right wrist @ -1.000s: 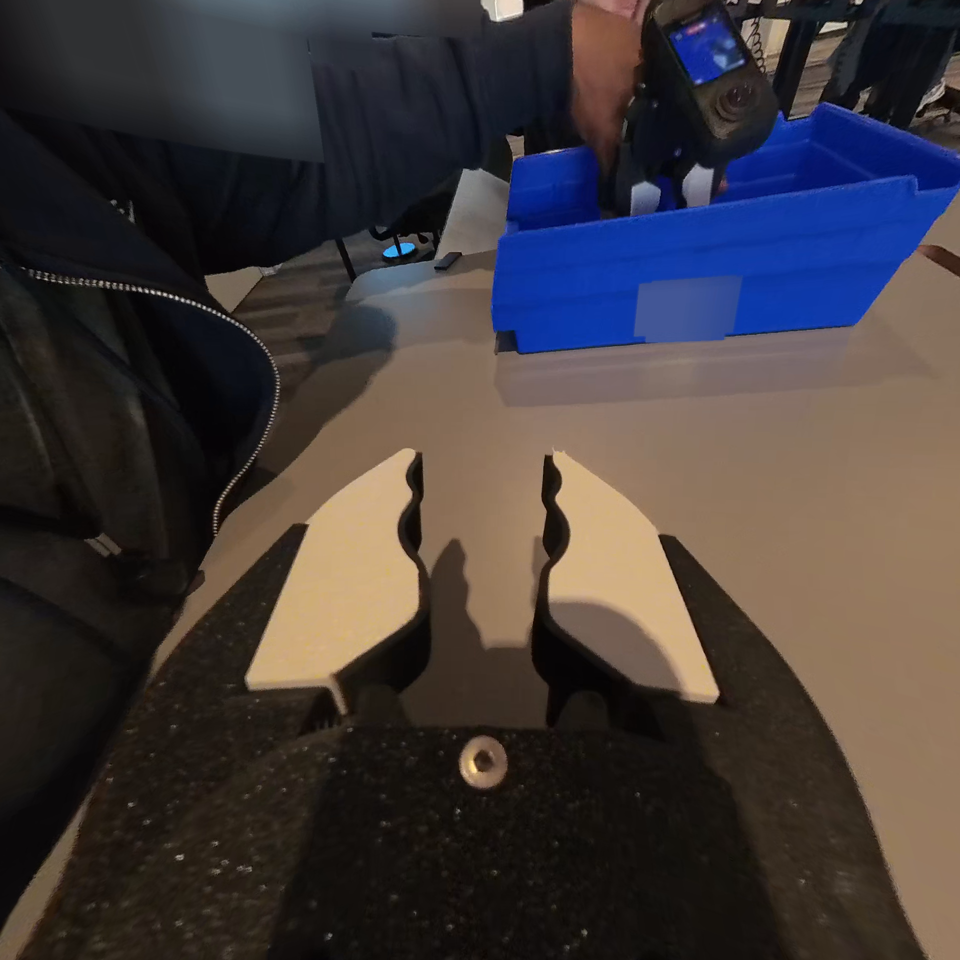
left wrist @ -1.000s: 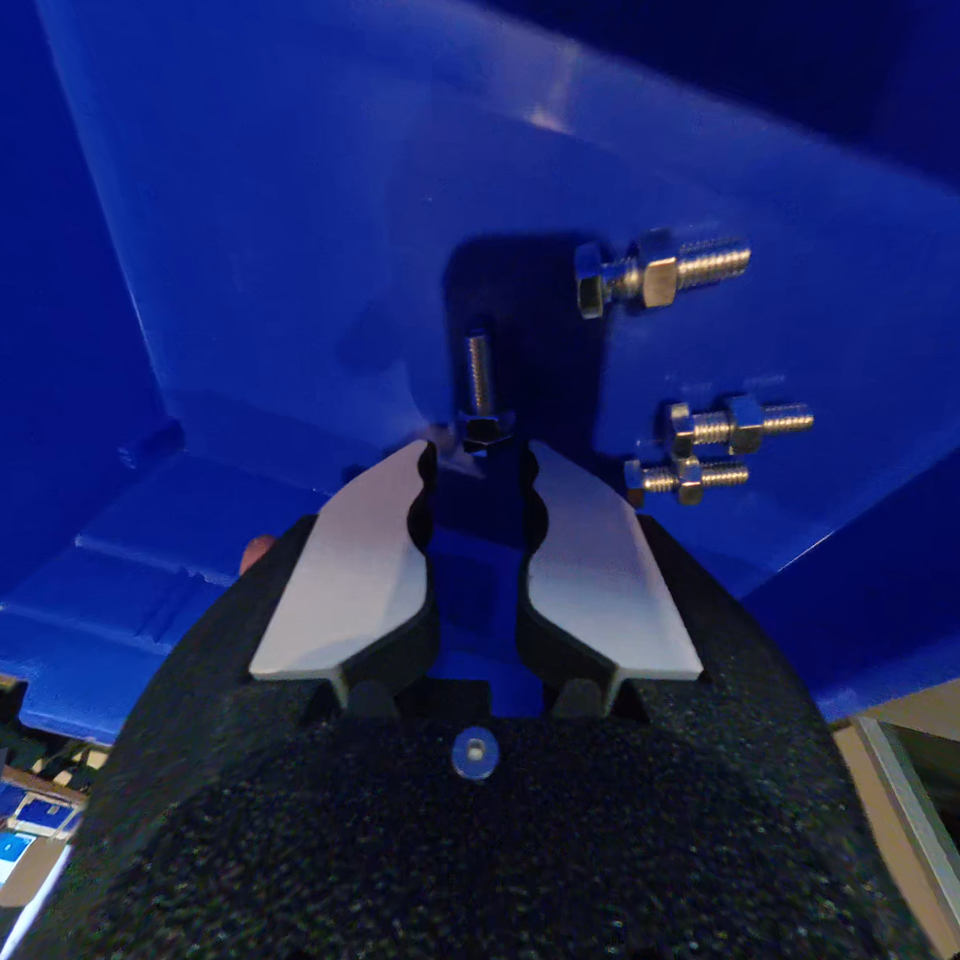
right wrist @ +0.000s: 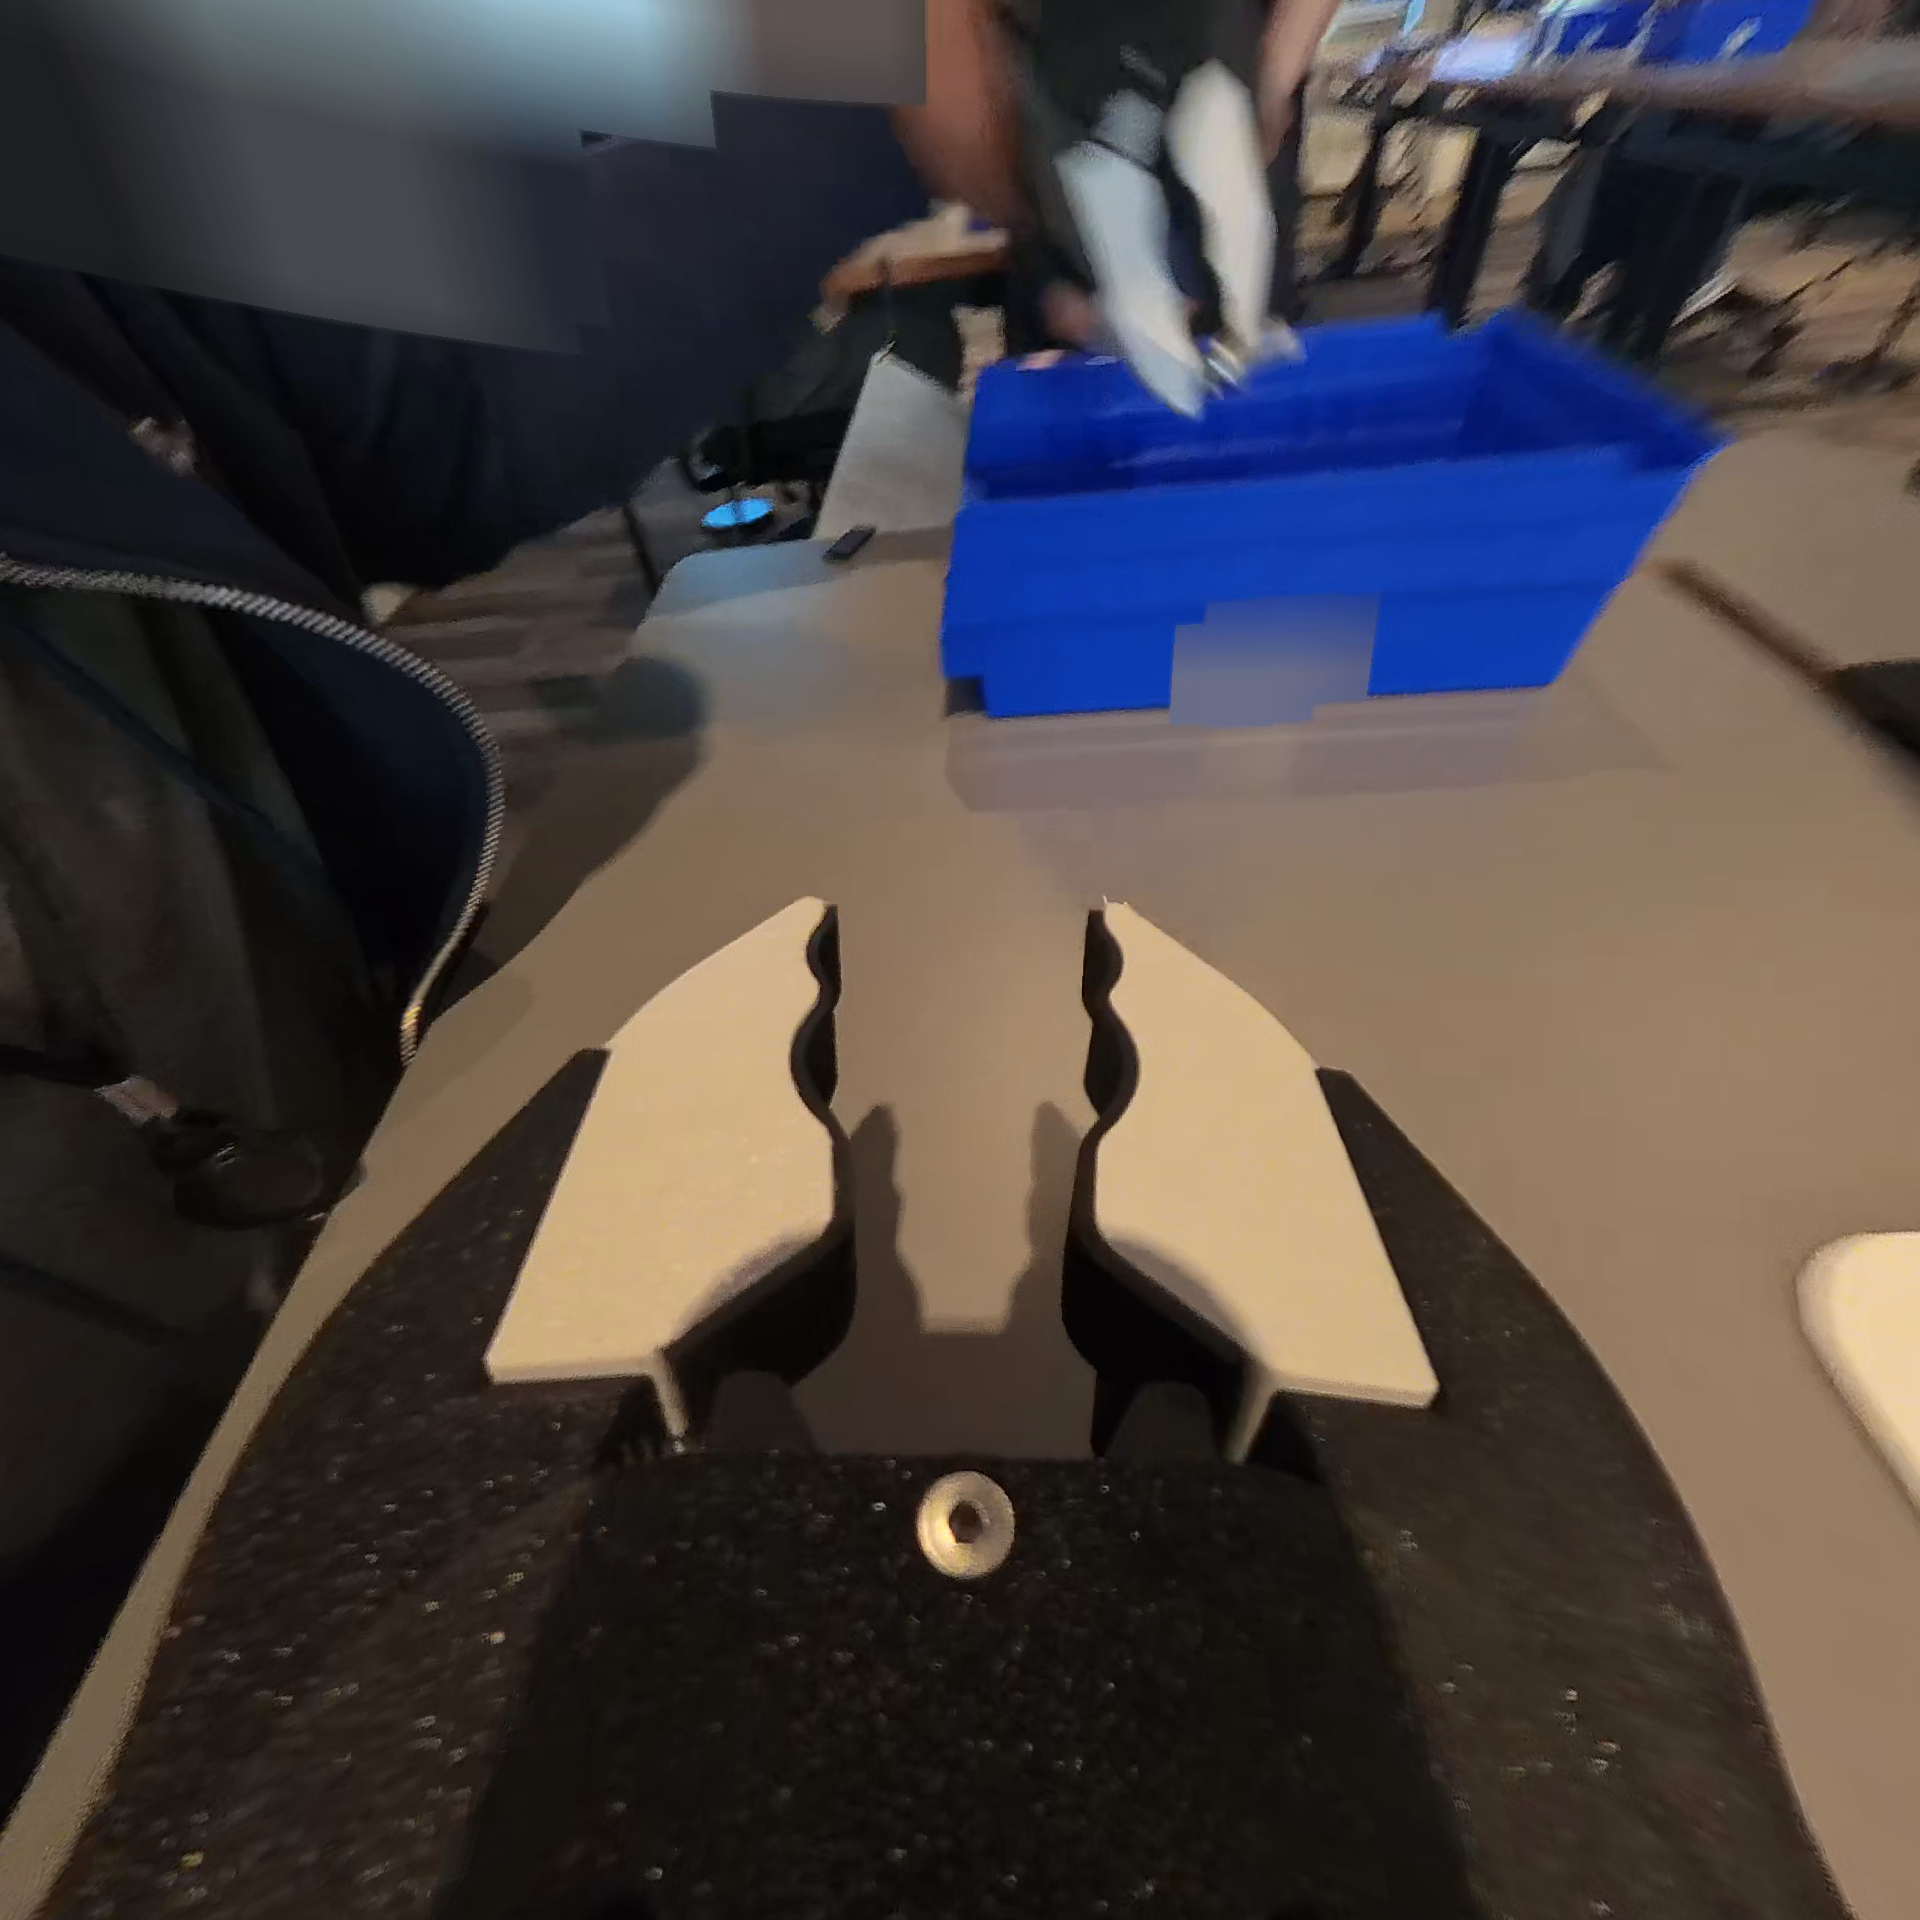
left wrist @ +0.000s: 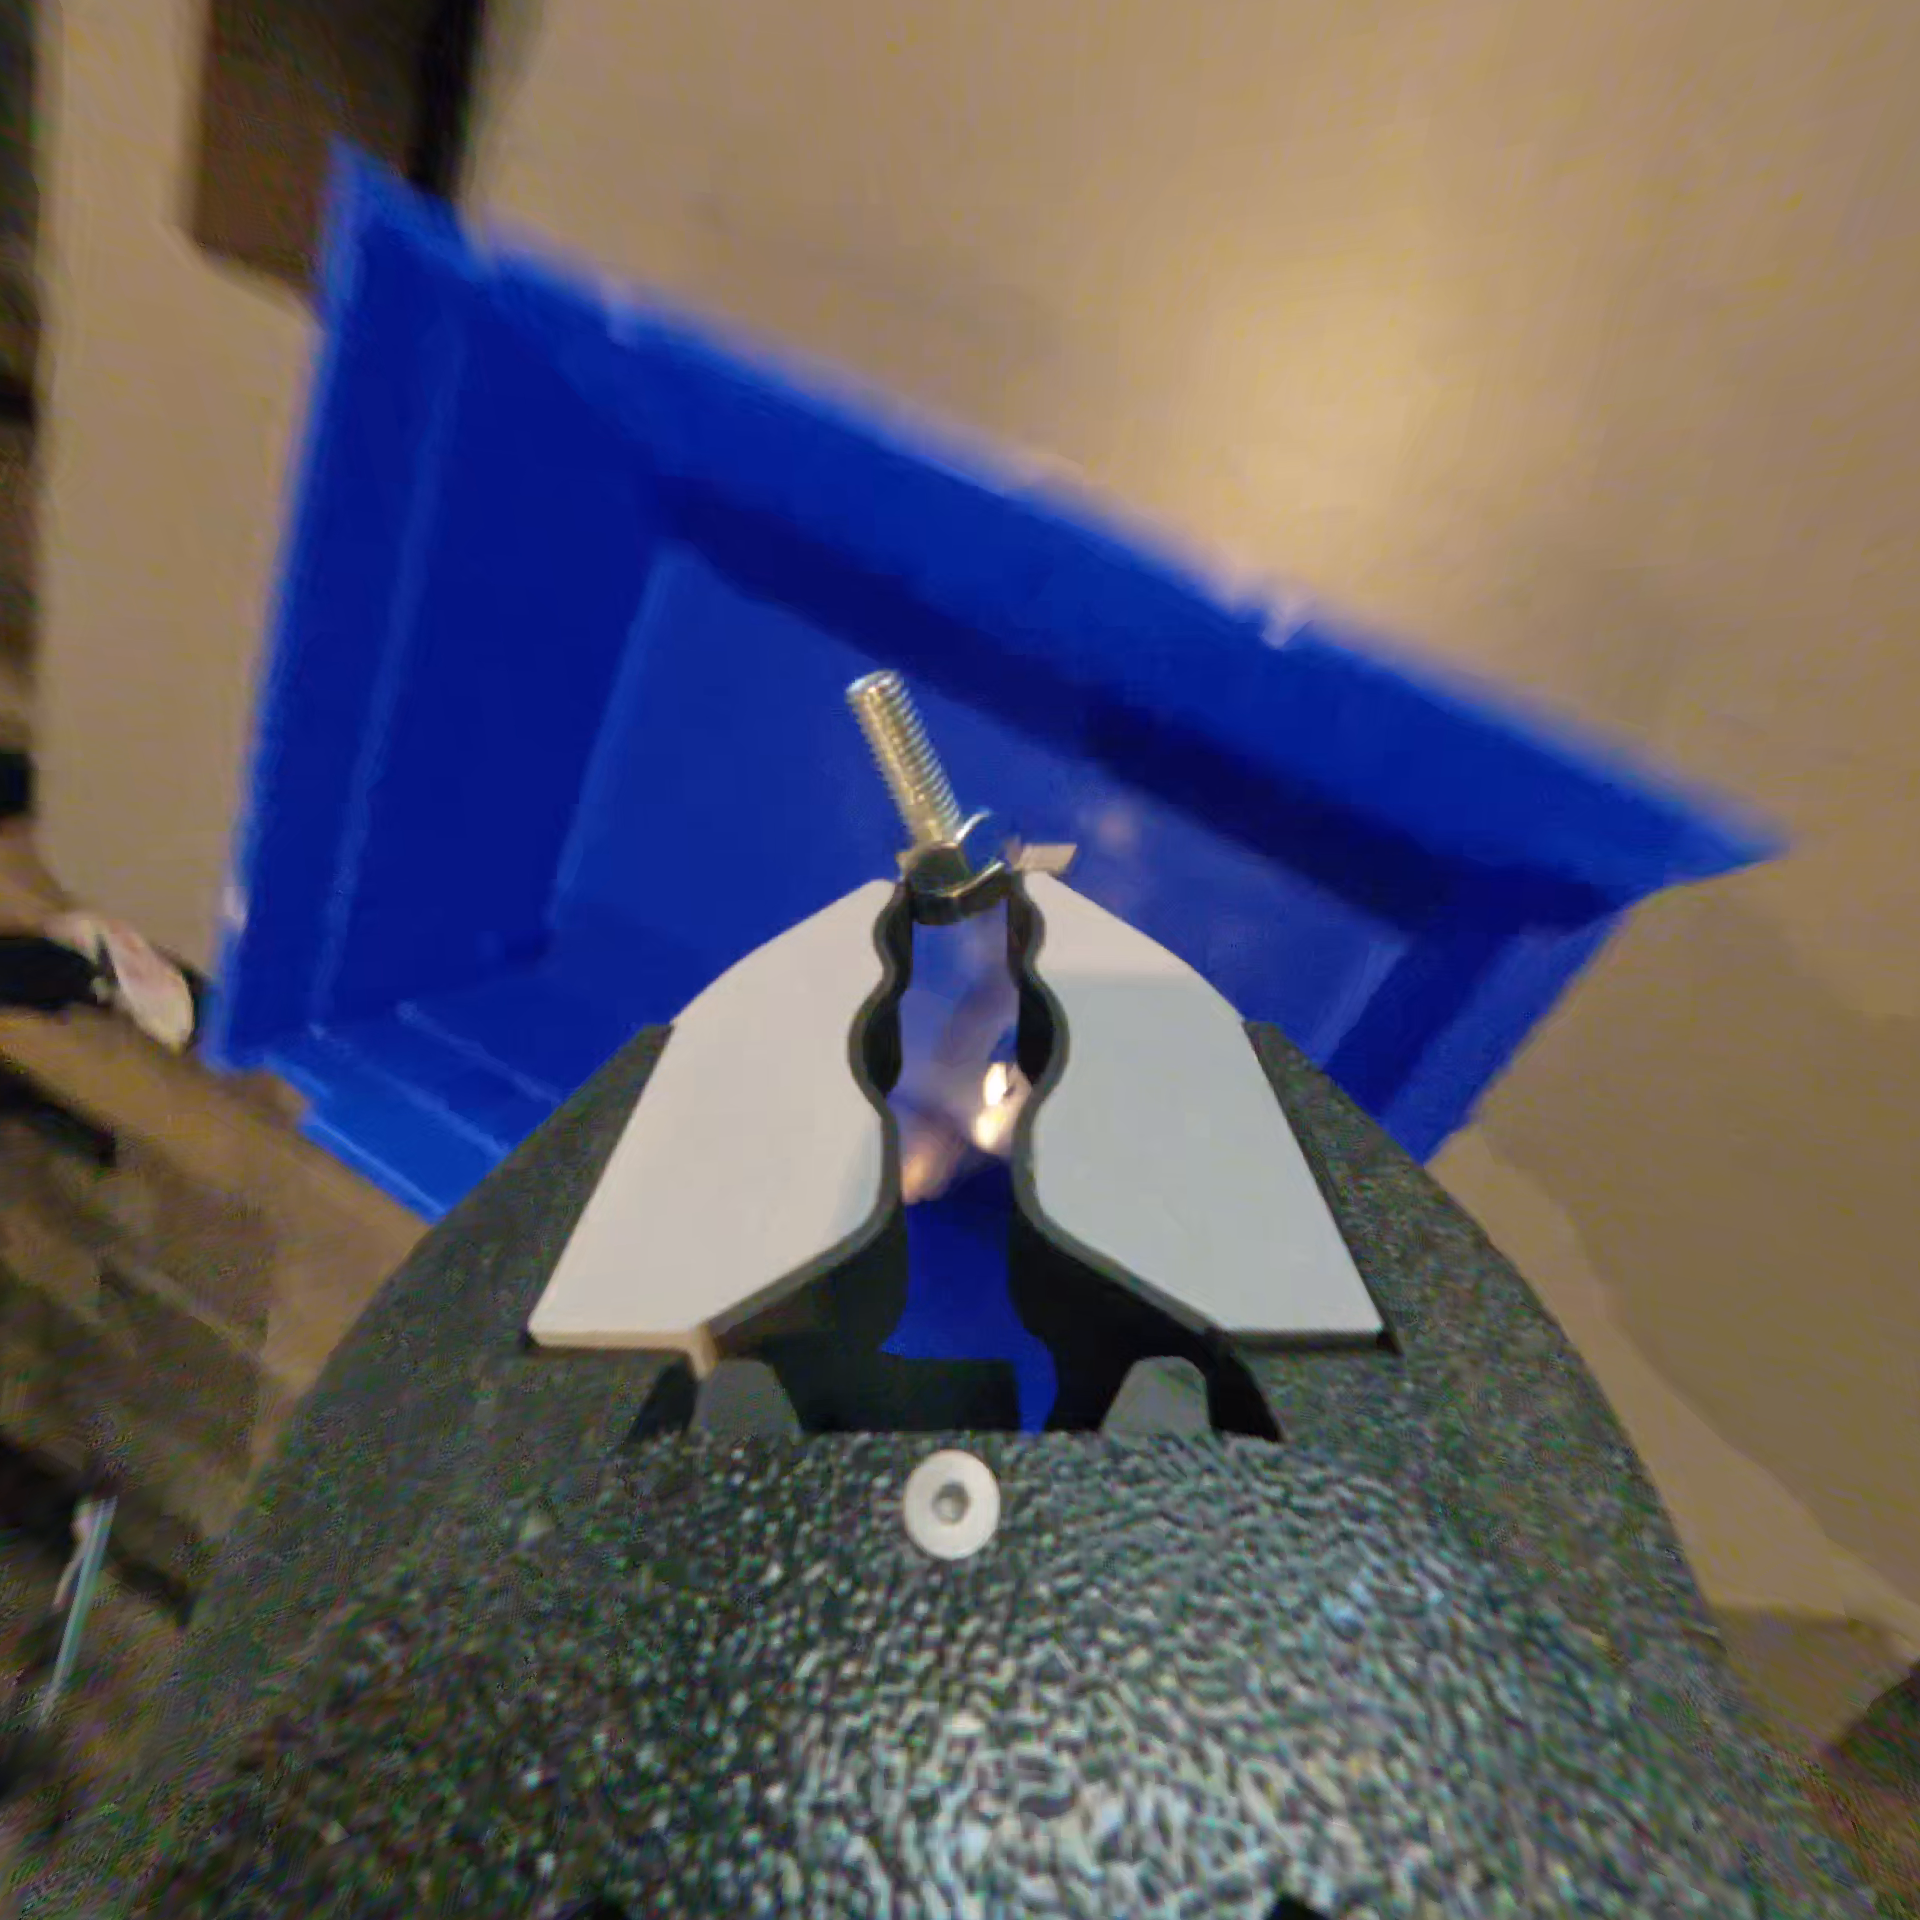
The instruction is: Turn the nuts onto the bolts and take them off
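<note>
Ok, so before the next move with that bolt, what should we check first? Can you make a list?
1. Left hand-held gripper has the bolt: ok, pinched by its head at the fingertips.
2. Bolt's threaded end is free for a nut: ok, it sticks out bare.
3. Grip is deep and steady: not ok, only the very tips hold it, and it tilts.
4. Bolt is up out of the blue bin: ok, the right wrist view shows it above the rim.
5. Right hand-held gripper is ready: ok, open and holding nothing, over the table.
6. A loose nut is nearby to pick: cannot tell, the bin's inside is blurred.
</note>
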